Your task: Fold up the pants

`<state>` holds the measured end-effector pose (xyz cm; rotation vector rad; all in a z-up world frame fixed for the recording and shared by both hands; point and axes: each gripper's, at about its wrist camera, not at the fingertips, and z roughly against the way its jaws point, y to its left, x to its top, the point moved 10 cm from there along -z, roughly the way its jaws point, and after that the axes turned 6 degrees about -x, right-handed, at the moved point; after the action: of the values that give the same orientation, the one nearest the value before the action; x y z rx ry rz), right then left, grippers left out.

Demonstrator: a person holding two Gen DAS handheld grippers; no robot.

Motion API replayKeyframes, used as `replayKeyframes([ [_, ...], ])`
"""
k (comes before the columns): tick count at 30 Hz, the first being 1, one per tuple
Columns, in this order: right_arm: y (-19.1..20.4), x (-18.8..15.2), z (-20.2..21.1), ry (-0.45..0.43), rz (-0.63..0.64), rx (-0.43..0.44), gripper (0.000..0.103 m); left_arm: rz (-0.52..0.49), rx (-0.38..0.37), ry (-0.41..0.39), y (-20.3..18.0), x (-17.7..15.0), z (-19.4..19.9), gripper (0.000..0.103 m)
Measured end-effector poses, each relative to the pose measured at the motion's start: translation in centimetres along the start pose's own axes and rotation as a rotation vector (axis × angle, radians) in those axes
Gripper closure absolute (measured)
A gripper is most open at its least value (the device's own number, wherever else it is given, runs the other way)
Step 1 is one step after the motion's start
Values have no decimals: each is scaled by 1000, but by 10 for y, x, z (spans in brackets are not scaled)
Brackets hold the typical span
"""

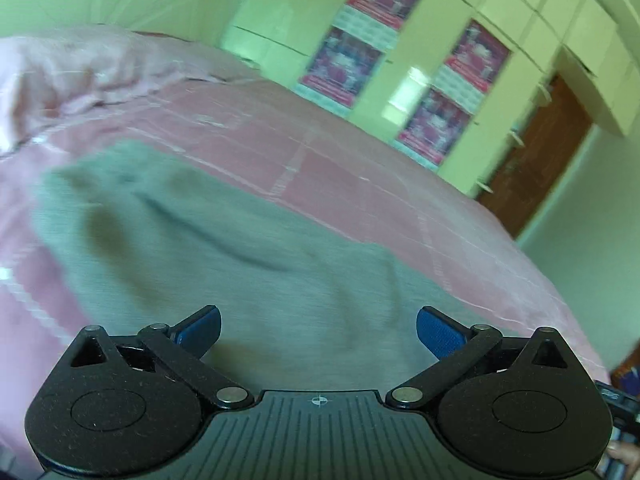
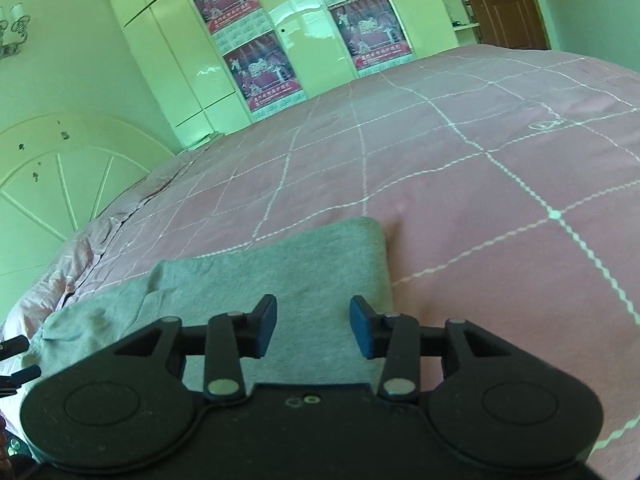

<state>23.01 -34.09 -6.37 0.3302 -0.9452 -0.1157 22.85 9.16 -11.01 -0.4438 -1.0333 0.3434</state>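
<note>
Grey pants (image 1: 224, 248) lie on the pink checked bedspread (image 1: 360, 168), wrinkled and blurred by motion in the left wrist view. My left gripper (image 1: 318, 330) is open wide above the cloth and holds nothing. In the right wrist view the pants (image 2: 280, 268) lie folded with a neat corner at the far right. My right gripper (image 2: 313, 328) is open above that folded end, empty. The left gripper's black fingertips (image 2: 16, 346) show at the far left edge.
The bedspread (image 2: 480, 200) stretches far to the right and back. A white headboard (image 2: 52, 176) stands at left. Pale wardrobe doors with red posters (image 2: 256, 68) line the back wall. A brown door (image 2: 500, 4) is at the far right. Pink pillows (image 1: 60, 76) lie at left.
</note>
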Motion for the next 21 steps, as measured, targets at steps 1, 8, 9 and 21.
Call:
replayKeyframes([
  [1, 7, 1, 0, 0, 8, 9, 69, 28, 19, -2, 14, 2, 4, 0],
  [8, 41, -11, 4, 22, 74, 39, 67, 78, 50, -45, 48, 10, 10, 0],
  [9, 45, -12, 6, 23, 79, 38, 65, 72, 50, -47, 47, 9, 10, 0],
  [21, 87, -26, 2, 59, 146, 60, 65, 114, 80, -43, 74, -4, 17, 0],
])
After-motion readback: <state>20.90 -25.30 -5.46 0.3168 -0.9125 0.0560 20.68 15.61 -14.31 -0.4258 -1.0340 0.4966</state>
